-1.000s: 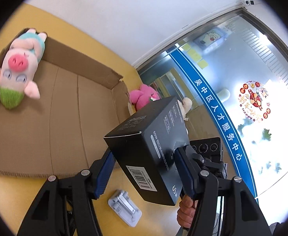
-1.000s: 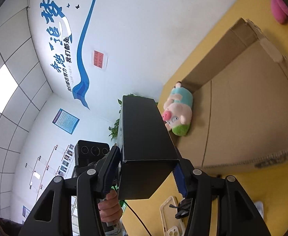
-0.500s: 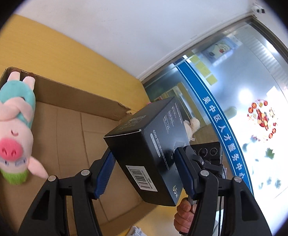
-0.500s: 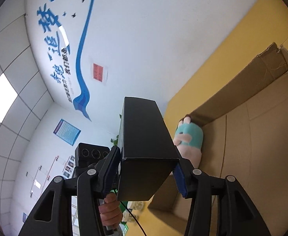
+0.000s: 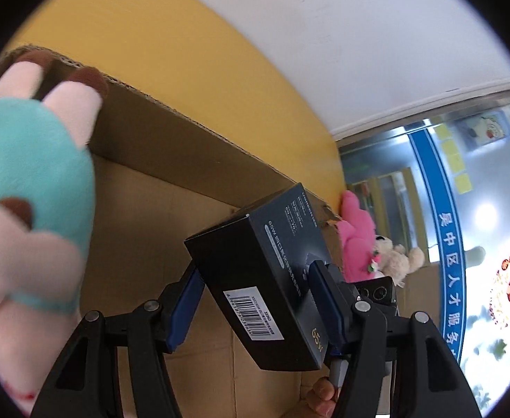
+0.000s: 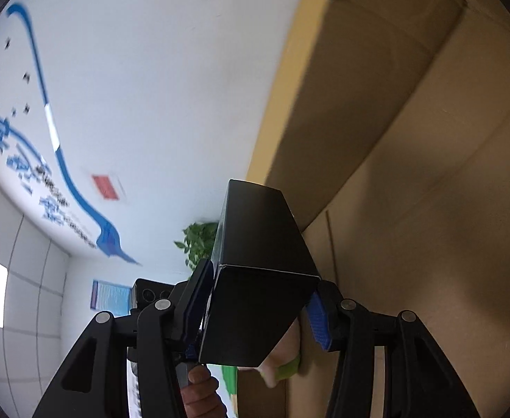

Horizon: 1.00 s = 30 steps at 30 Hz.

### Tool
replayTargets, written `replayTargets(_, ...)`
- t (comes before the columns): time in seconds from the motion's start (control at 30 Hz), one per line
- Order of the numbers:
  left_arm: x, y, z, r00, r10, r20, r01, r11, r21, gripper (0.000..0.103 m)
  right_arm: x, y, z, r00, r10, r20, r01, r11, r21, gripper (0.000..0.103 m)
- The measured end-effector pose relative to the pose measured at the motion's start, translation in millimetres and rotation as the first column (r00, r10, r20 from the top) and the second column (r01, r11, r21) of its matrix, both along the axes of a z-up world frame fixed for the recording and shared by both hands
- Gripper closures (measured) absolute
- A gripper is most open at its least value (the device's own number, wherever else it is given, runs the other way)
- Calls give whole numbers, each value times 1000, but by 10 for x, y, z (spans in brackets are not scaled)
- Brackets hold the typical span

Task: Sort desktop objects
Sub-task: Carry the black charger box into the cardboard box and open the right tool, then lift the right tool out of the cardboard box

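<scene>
Black box: a long black carton (image 5: pixel 275 278) with a white barcode label and pale print, held off the surface over the open cardboard box, at 5 o'clock in the left wrist view and at 6 o'clock in the right wrist view (image 6: pixel 258 278).
Left gripper: (image 5: pixel 255 303) both blue pads press the carton's long sides, grasping it.
Right gripper: (image 6: pixel 258 310) clamped on the opposite end of the same carton, blue pads against its sides; in the left wrist view its black body (image 5: pixel 376 292) shows just behind the carton at 4 o'clock.
Hand: fingers (image 5: pixel 321 397) curl round a handle at 6 o'clock under the carton.
Cardboard box: a wide, shallow brown box (image 5: pixel 171 153) with a raw corrugated rim, its floor under the carton; in the right wrist view its wall (image 6: pixel 376 97) fills 1 to 4 o'clock.
Pig plush: a pink toy in a teal top (image 5: pixel 28 188), blurred and close, at 9 o'clock inside the cardboard box.
Table: yellow top (image 5: pixel 185 59) beyond the box's rim at 11 to 1 o'clock.
Pink plush: (image 5: pixel 355 240) at 3 o'clock, past the box's far corner, just beside a cream bear (image 5: pixel 397 257).
Wall: white (image 5: pixel 324 35) behind the table; in the right wrist view it carries blue lettering (image 6: pixel 21 160) at 9 o'clock.
Glass front: (image 5: pixel 463 209) with a blue band of characters, at 3 o'clock.
Plant: green leaves (image 6: pixel 199 240) behind the carton.
</scene>
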<state>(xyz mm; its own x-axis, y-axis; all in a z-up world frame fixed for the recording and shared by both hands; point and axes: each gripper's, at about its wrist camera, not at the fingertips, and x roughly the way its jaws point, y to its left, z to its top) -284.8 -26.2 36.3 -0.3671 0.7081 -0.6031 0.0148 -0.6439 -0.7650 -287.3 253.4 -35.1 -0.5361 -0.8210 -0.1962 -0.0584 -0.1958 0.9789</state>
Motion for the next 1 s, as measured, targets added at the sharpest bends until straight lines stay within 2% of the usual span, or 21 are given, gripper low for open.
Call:
replayTargets(0.13, -153, 101, -159, 997, 18, 73, -14, 998, -54, 42, -94, 21, -236, 997, -55, 62, 56, 998, -17, 52)
replayTargets(0.2, -212, 134, -250, 994, 27, 101, -19, 996, -82, 39, -113, 3, -355, 993, -69, 98, 71, 997, -11, 48)
replayTargets(0.27, -251, 141, -275, 994, 47, 99, -38, 995, -96, 39, -116, -12, -400, 991, -78, 107, 79, 997, -10, 50)
replayTargets(0.37, -295, 136, -301, 990, 74, 121, -56, 988, -141, 40, -189, -86, -360, 990, -50, 130, 46, 999, 29, 47)
replayTargets(0.47, -300, 117, -297, 990, 71, 124, -49, 984, -172, 40, -208, -183, -286, 991, 5, 131, -15, 997, 75, 35)
replayTargets(0.57, -281, 92, -243, 993, 74, 89, -58, 983, -174, 40, -160, -249, -193, 992, 30, 123, -49, 988, 147, 23)
replayTargets(0.87, -144, 171, 126, 999, 47, -28, -52, 969, -240, 40, 3, -355, -147, 985, 105, 139, -131, 973, 192, 15)
replayTargets(0.97, 69, 144, 347, 994, 25, -110, -54, 962, -266, 40, 246, -282, -167, 982, 142, 122, -168, 957, 236, 14)
replayTargets(1.0, 144, 157, 427, 990, 20, -140, -59, 958, -280, 40, 209, -309, -196, 979, 157, 130, -182, 961, 206, 14)
